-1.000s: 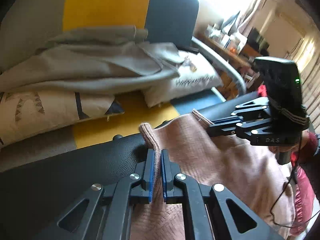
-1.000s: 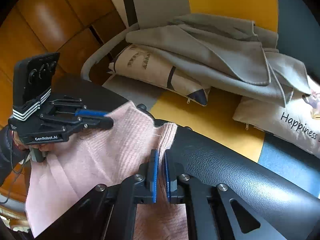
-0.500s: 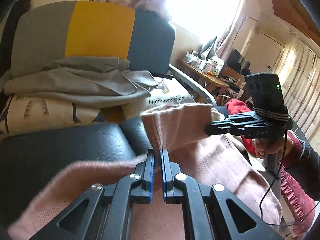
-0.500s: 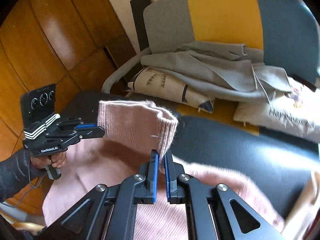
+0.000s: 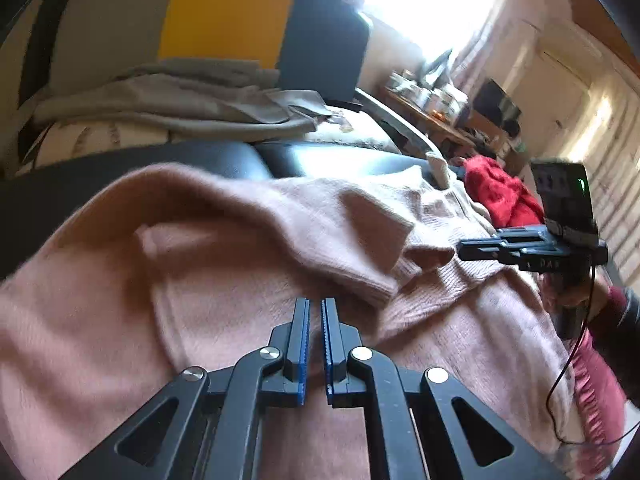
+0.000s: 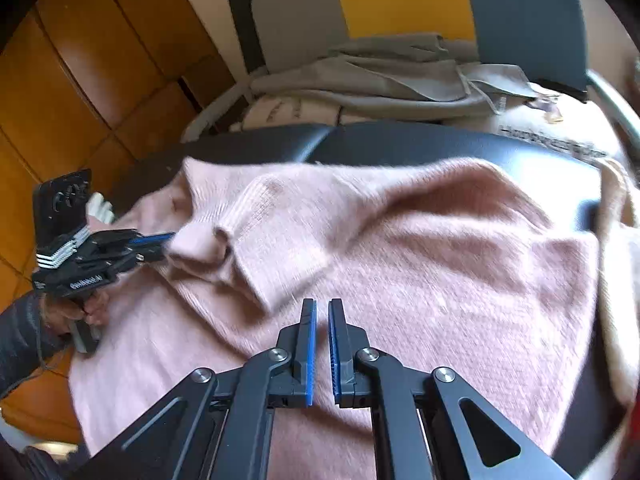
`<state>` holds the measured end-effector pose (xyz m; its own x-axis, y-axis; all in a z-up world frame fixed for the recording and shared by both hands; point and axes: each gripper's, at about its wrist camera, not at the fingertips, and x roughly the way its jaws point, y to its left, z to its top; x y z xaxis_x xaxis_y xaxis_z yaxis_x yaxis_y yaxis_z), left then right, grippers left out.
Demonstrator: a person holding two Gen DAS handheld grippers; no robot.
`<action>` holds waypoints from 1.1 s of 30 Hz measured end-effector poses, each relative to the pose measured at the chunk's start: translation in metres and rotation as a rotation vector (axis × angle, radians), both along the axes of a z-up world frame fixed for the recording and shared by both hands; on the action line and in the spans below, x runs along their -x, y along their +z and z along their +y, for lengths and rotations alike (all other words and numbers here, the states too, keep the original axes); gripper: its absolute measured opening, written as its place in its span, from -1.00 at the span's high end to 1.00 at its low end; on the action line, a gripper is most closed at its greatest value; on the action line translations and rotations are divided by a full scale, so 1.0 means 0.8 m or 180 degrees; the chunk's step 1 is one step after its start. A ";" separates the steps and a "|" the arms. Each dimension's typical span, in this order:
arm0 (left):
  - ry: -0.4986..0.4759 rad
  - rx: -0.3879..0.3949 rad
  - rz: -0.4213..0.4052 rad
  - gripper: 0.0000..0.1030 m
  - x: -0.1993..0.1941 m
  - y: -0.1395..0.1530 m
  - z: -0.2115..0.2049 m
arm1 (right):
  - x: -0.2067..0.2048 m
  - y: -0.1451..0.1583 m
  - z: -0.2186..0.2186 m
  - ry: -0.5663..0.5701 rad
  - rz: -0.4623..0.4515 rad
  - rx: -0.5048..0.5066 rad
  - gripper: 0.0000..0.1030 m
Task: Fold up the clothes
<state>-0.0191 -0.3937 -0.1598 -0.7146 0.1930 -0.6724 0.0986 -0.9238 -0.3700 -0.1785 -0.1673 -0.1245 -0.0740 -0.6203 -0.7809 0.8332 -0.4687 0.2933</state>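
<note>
Pink sweater point(image 6: 420, 264) hem folded over; both grippers seemingly pinching hem.

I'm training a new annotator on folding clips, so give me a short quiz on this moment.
1. True or false: the pink sweater lies on a black leather surface.
2. In the left wrist view, what shows near the right gripper? A: a red garment. B: a blue towel. C: a green hat.
3. Fill in: the left gripper and the right gripper are both shut on the ___.
Key: 1 true; 2 A; 3 pink sweater.
</note>
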 end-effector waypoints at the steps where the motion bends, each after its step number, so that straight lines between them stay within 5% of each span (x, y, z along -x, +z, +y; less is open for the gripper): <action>1: 0.0069 -0.0064 0.0012 0.87 -0.006 0.001 -0.006 | -0.003 0.002 0.005 -0.0023 0.0034 -0.0041 0.86; 5: 0.0374 -0.0265 0.0173 0.71 0.000 0.025 -0.026 | -0.012 0.034 0.002 -0.0079 0.0263 0.0060 0.85; 8: 0.0300 -0.0299 0.0356 0.63 0.036 0.050 -0.016 | -0.017 0.045 -0.033 -0.0060 0.0321 0.0160 0.72; 14: -0.0057 0.0150 -0.0080 0.61 0.098 0.023 0.034 | -0.015 0.012 -0.112 -0.0048 0.0315 -0.0075 0.53; 17: -0.0172 0.0239 -0.0081 0.64 0.076 -0.013 0.040 | -0.029 -0.007 -0.101 -0.0018 0.0407 -0.0123 0.52; 21: -0.0112 0.0020 -0.0017 0.74 0.066 -0.021 0.030 | -0.043 -0.025 -0.057 -0.0028 0.0469 0.0281 0.52; 24: -0.0059 0.0017 -0.0028 0.75 0.071 -0.024 0.029 | -0.037 -0.026 -0.059 -0.0103 0.0435 0.0298 0.52; 28: 0.0048 -0.0062 -0.0034 0.75 0.074 -0.018 0.025 | -0.039 -0.027 -0.063 -0.0109 0.0493 0.0271 0.52; 33: 0.0544 -0.0442 0.0216 0.50 0.007 0.011 0.021 | -0.058 -0.023 -0.065 -0.0108 0.0700 0.0157 0.47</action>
